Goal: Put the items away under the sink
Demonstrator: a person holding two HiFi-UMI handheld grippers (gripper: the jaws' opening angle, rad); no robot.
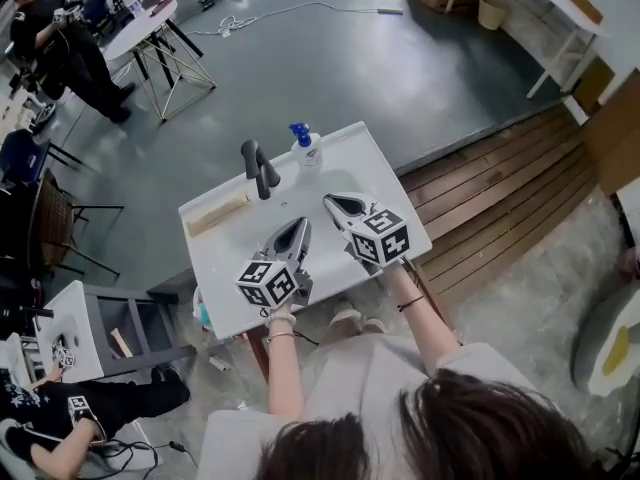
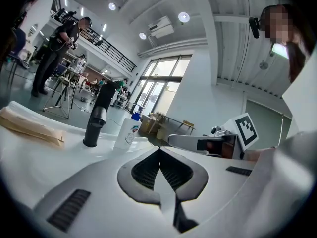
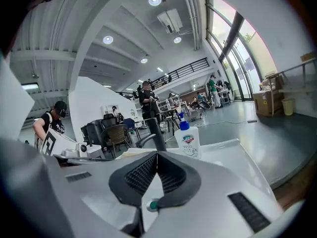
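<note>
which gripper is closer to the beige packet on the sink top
Left. The left gripper sits just right of the beige packet; the right gripper is farther right, beyond it.

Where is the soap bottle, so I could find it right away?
Find the white sink unit in the middle of the grey floor. At its far edge, just right of the black faucet, stands the soap bottle. It is the only white bottle there, with a blue pump on top.
</note>
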